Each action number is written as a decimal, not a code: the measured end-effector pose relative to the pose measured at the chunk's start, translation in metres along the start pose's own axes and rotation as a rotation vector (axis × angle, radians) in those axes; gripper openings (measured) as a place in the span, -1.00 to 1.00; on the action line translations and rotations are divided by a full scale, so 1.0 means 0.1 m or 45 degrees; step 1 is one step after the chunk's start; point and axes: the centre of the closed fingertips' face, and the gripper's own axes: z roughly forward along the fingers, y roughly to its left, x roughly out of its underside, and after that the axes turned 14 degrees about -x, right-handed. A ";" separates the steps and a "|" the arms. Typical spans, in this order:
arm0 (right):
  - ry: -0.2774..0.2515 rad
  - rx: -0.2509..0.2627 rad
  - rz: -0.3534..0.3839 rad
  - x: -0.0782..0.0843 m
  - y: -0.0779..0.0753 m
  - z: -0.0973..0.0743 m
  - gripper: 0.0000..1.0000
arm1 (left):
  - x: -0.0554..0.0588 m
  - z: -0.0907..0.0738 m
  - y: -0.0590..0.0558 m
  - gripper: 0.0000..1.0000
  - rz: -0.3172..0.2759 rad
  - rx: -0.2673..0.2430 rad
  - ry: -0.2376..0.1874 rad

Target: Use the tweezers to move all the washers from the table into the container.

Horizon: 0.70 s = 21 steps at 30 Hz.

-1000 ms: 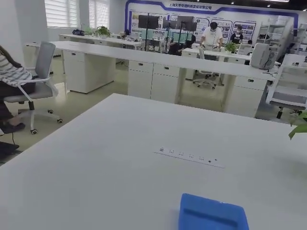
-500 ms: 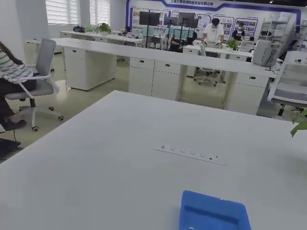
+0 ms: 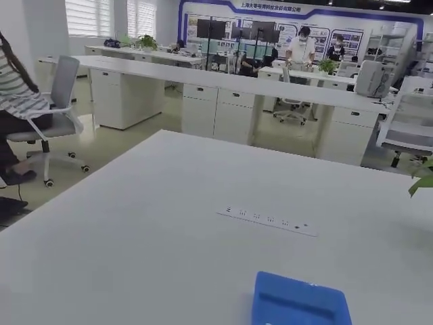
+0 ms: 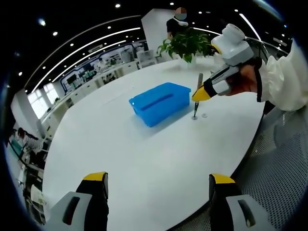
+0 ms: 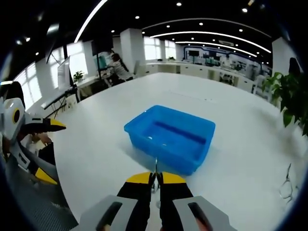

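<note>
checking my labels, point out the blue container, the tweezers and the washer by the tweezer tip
blue container (image 4: 163,111), left gripper view, near side wall
tweezers (image 4: 196,108), left gripper view, lower shaft near the tip
washer (image 4: 205,115), left gripper view, the small ring itself

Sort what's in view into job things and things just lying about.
Job: tweezers in the shut right gripper; washer; blue container; open left gripper.
Lying about: potted plant; table socket strip; office chair.
</note>
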 end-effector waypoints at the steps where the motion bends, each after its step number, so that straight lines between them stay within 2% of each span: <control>1: 0.003 0.000 -0.001 0.00 0.00 0.00 -0.97 | 0.00 0.00 0.00 0.76 -0.002 -0.001 -0.003; 7: 0.018 -0.004 0.006 0.00 0.00 -0.01 -0.98 | -0.01 0.00 0.01 0.76 -0.008 -0.004 -0.009; 21: -0.007 0.006 -0.003 -0.12 0.01 -0.12 -0.98 | -0.02 -0.01 0.01 0.76 -0.006 -0.004 -0.020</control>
